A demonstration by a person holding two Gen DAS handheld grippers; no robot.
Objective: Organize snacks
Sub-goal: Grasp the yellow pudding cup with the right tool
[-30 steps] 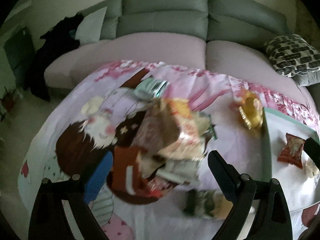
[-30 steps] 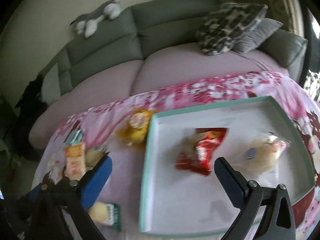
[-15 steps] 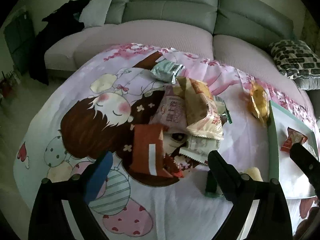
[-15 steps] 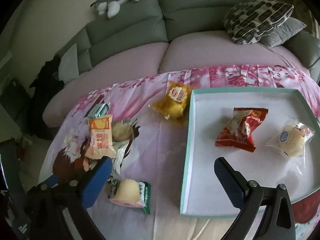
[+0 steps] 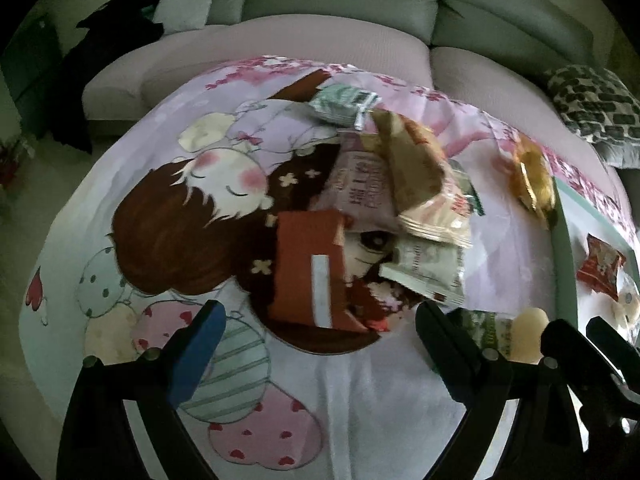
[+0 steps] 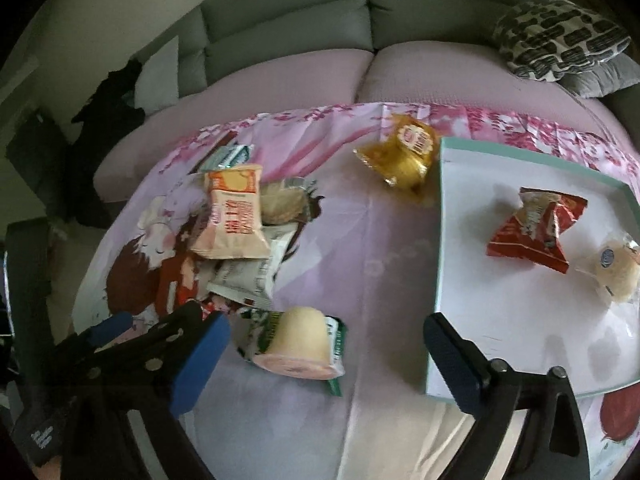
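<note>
A pile of snack packets (image 5: 400, 200) lies on the cartoon-print cloth (image 5: 168, 208). A red-brown packet (image 5: 310, 268) sits at the pile's near edge, just ahead of my left gripper (image 5: 320, 336), which is open and empty. My right gripper (image 6: 326, 356) points down at a pale cake in a green-and-white wrapper (image 6: 298, 340). The cake lies between the jaws, which are closing, and the pads are clear of it. A white tray with a teal rim (image 6: 440, 240) holds a red packet (image 6: 536, 232) and a clear-wrapped bun (image 6: 616, 272).
A yellow packet (image 6: 404, 156) lies against the tray's far left corner. Behind the table runs a grey and pink sofa (image 6: 304, 68) with a patterned cushion (image 6: 560, 36) and dark clothing (image 6: 104, 120). My left gripper's fingers (image 6: 112, 326) show beside the right one.
My right gripper has swung left from over the tray to the wrapped cake, and its jaws have narrowed slightly. My left gripper has come lower and nearer to the pile.
</note>
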